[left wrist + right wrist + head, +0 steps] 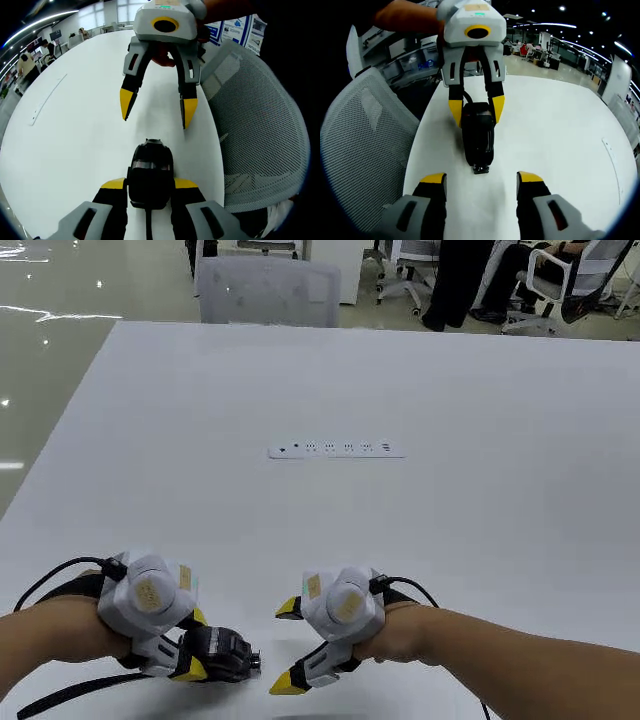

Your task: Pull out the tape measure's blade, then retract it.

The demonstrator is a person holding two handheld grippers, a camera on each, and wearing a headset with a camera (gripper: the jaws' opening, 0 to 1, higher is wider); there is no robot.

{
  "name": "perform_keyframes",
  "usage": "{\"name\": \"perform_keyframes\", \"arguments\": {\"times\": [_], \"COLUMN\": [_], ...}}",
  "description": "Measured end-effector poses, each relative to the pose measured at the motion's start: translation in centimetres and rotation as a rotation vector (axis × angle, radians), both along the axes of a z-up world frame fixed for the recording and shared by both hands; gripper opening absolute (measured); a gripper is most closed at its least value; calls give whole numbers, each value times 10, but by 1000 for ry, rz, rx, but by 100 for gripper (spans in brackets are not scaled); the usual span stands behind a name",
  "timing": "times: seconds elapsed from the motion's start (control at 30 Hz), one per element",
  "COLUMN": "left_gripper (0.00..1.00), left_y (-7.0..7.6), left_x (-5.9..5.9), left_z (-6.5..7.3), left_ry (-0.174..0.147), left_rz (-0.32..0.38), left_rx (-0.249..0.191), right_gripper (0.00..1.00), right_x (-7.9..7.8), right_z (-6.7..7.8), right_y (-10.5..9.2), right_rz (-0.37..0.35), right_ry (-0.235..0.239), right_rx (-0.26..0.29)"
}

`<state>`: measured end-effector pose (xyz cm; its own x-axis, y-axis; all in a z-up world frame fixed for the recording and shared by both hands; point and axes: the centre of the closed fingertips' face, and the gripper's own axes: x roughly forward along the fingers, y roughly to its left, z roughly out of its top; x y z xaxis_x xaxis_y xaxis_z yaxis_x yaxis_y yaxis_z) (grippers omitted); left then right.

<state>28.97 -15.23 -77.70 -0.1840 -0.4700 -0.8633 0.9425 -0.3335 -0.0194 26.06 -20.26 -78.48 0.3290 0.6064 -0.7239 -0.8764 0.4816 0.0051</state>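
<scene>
1. white flat surface (400, 540): lies beneath both hand-held grippers.
2. left hand-held gripper (193, 645), white with yellow tips: clamped on the case sides.
3. right hand-held gripper (287, 645): jaws spread, holding nothing, facing the left one from nearby.
4. black boxy tape measure (151, 172): between the left jaws, mouth toward the right hand-held gripper.
5. small metal blade hook (480, 169): sits at the case mouth, just ahead of the right jaws and ungripped.

Status, judged: the blade is not drawn; pull and retraction are both outstanding.
</scene>
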Motion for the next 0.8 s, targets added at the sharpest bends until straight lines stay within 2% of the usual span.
{"name": "perform_keyframes", "arguments": {"times": [0.23,0.43,0.57,0.8], "left_gripper": [29,29,29,29], "left_y": [0,-1,-1,-1], "left_x": [-1,-1,-1,-2], "left_z": [0,0,0,-1], "left_ry": [-10,-11,-13,-16], "left_rz": [-3,-10,-21,-25], "left_rx": [-5,-4,3,0], "right_gripper": [44,35,22,18], "right_x": [-2,2,2,4], "right_z": [-14,-26,-30,-34], "right_y": [12,17,18,18], "right_rz": [27,44,52,49], "right_ry": [26,25,28,37], "right_rx": [-3,-31,-33,-46]}}
